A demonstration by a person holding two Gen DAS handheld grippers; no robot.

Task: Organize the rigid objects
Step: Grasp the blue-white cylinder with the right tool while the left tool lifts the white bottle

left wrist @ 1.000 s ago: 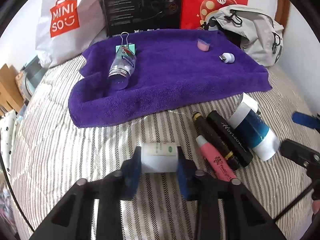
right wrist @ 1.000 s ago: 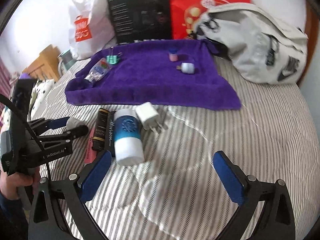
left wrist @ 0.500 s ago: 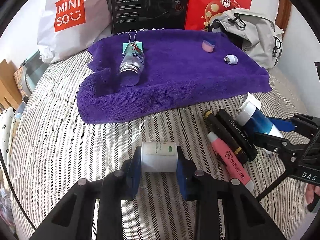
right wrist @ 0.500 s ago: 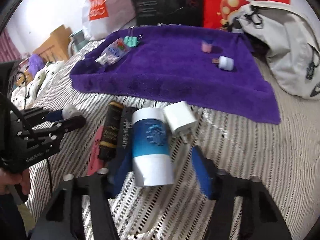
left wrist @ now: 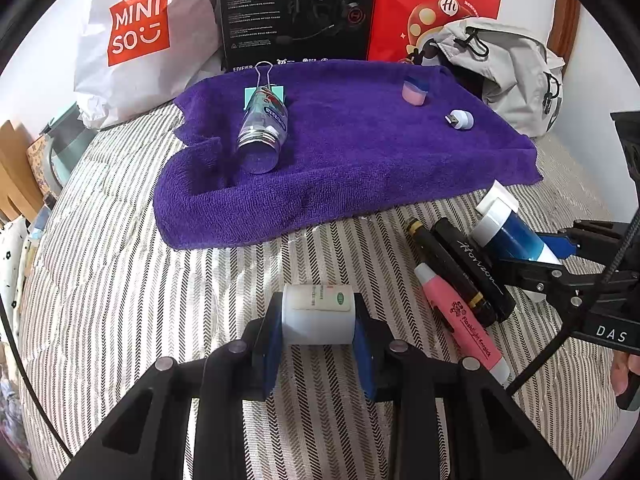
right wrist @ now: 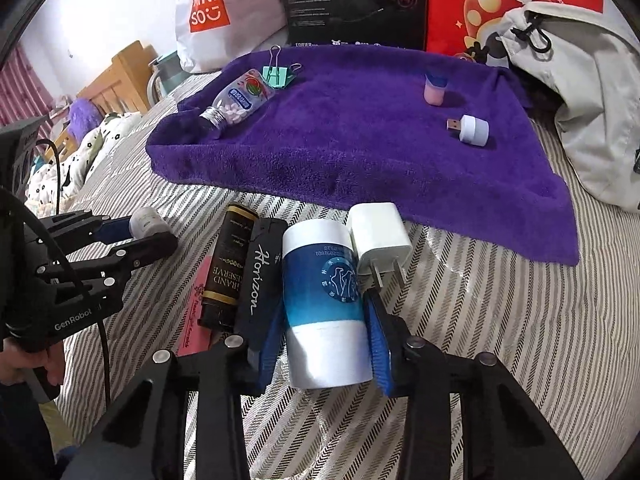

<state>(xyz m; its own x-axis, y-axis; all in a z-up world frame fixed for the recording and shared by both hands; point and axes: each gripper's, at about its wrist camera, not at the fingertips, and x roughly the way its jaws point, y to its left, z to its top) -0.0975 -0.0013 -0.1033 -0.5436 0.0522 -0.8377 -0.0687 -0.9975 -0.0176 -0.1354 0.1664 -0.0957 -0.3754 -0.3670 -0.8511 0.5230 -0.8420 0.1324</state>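
My left gripper (left wrist: 318, 316) is shut on a small white bottle (left wrist: 318, 314) with a green label, held above the striped bedding. My right gripper (right wrist: 324, 320) is shut on a blue and white canister (right wrist: 324, 304) that lies on the bed; it also shows in the left wrist view (left wrist: 516, 240). Beside the canister lie a white charger plug (right wrist: 378, 236), a black Horizon case (right wrist: 260, 280), a dark Grand Reserve tube (right wrist: 228, 272) and a pink tube (left wrist: 460, 320). On the purple towel (right wrist: 360, 152) lie a clear candy bottle (right wrist: 240, 100), a teal binder clip (right wrist: 278, 74), a pink cap (right wrist: 434, 88) and a white USB light (right wrist: 472, 128).
A Miniso bag (left wrist: 140, 32), a black headset box (left wrist: 296, 12) and a red bag (left wrist: 436, 4) stand behind the towel. A grey backpack (right wrist: 580, 100) lies at the right. Wooden furniture (right wrist: 120, 76) stands off the bed's left side.
My right gripper moved forward around the blue and white canister and closed its jaws on it. My left gripper kept hold of the white bottle and shifted slightly.
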